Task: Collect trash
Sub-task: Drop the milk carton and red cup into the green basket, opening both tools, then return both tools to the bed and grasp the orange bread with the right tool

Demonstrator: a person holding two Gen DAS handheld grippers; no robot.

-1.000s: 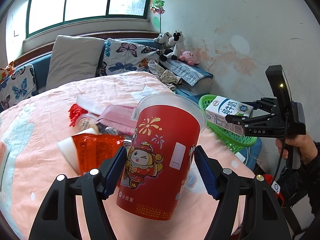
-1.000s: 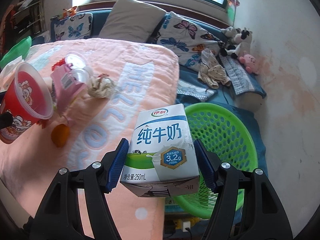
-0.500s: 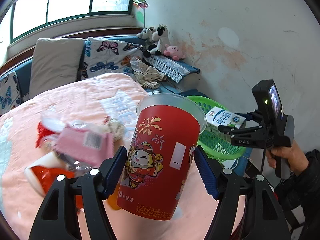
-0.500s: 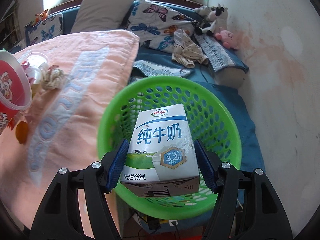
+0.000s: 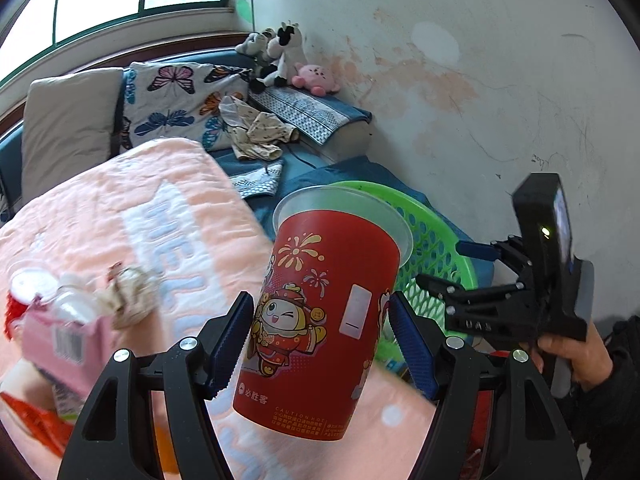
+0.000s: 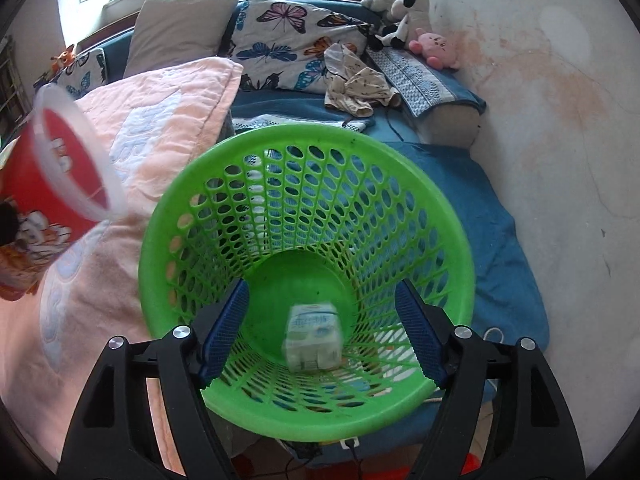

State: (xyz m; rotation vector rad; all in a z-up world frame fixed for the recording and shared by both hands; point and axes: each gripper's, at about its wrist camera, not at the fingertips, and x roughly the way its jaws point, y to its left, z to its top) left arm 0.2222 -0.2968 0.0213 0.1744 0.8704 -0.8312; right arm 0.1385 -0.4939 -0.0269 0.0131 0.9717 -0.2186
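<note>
Green basket (image 6: pixel 308 208): milk carton (image 6: pixel 313 336) blurred, at bottom, 6 o'clock. Right hand-held gripper (image 6: pixel 322 332) above, jaws opening, empty. Left hand-held gripper (image 5: pixel 318 340) clamps red cup (image 5: pixel 324 320), cartoon print, clear-rimmed, tilted.

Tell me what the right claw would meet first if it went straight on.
Probably the milk carton at the bottom of the green basket; the opening right claw holds nothing, though depth is unclear.

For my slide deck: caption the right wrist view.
Right gripper, fingers opening, above the green basket, milk carton blurred in the basket; red cup nearby.
</note>
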